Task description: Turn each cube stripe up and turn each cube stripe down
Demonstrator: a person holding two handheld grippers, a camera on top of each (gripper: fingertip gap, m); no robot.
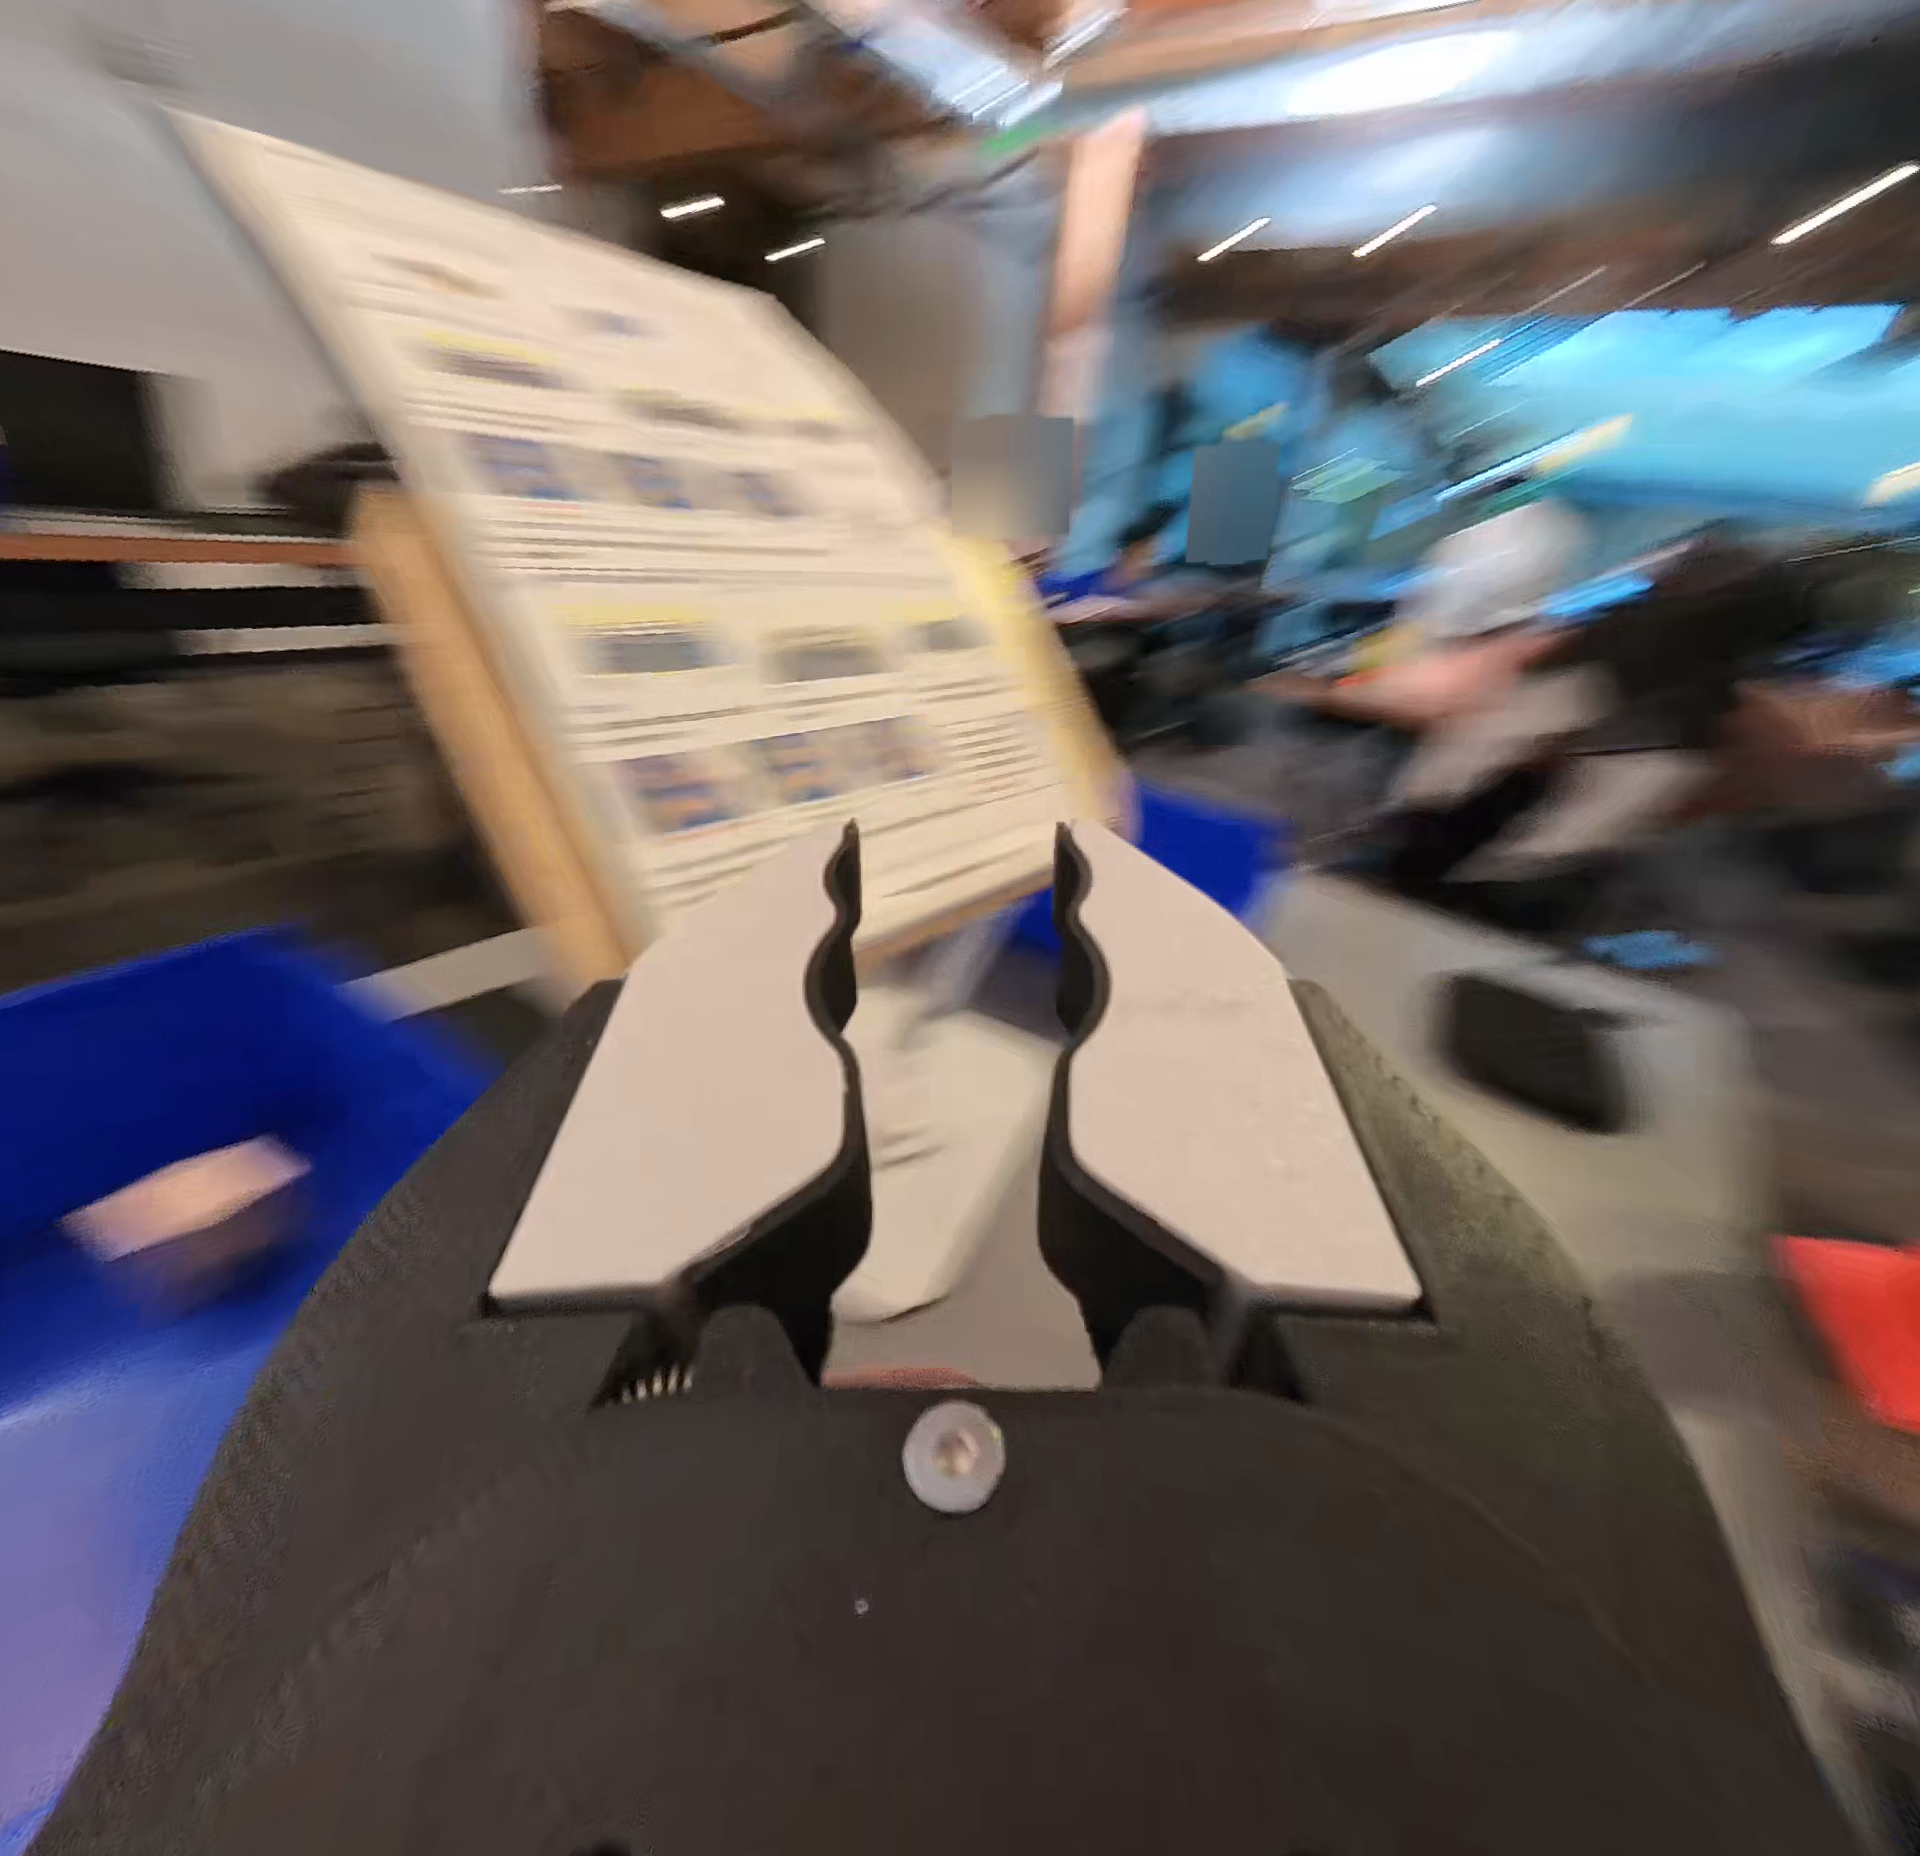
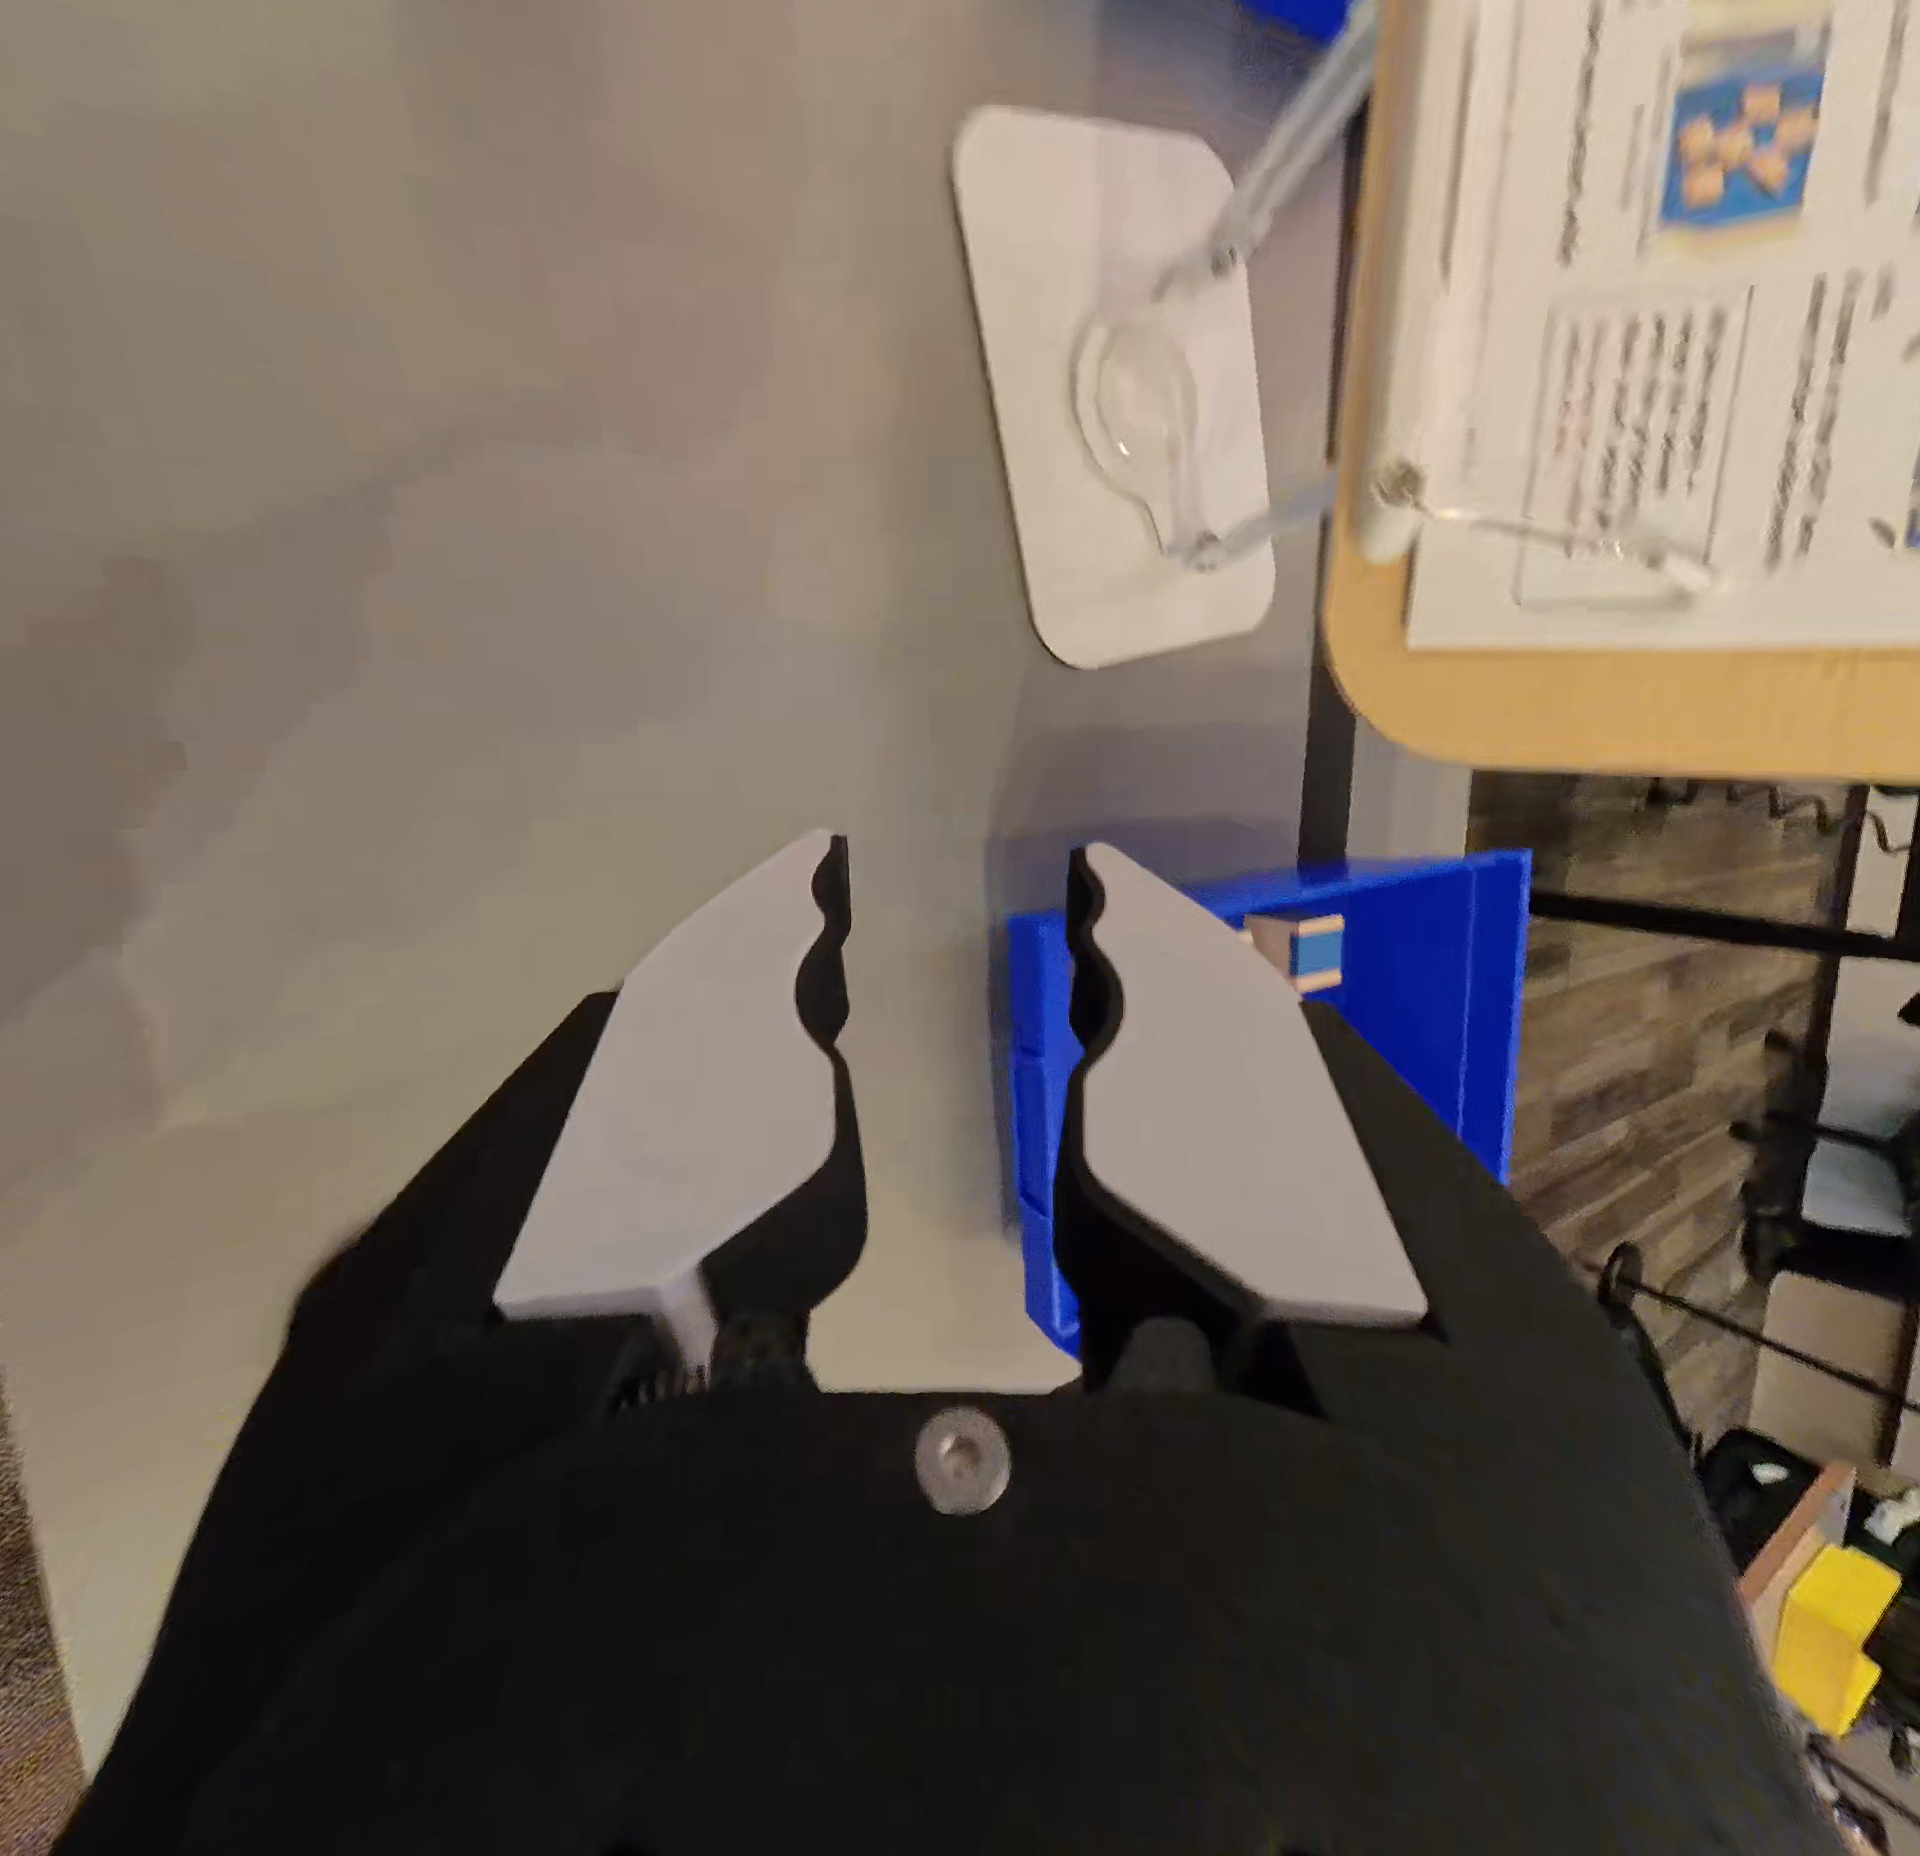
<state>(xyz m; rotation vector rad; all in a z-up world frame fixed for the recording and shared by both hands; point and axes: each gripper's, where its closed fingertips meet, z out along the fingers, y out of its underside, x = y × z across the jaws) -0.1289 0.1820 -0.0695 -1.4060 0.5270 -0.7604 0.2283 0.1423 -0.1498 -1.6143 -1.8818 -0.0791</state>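
Left gripper (image 1: 956, 840) and right gripper (image 2: 958, 856) both parted, 2 fingers each, nothing gripped between them.

We see a matt grey table (image 2: 416, 456) and a smooth blue plastic bin (image 2: 1434, 996). The cube (image 2: 1294, 949) looks wooden. The white hook pad (image 2: 1101, 248) shines glossy.

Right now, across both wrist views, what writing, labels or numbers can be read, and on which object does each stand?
None can be quoted.
Instruction sheet on the wooden board: printed lines and blue pictures, blurred.
The same sheet in the left wrist view: motion-smeared, unreadable.
Striped cube in the blue bin: stripe only, no writing.
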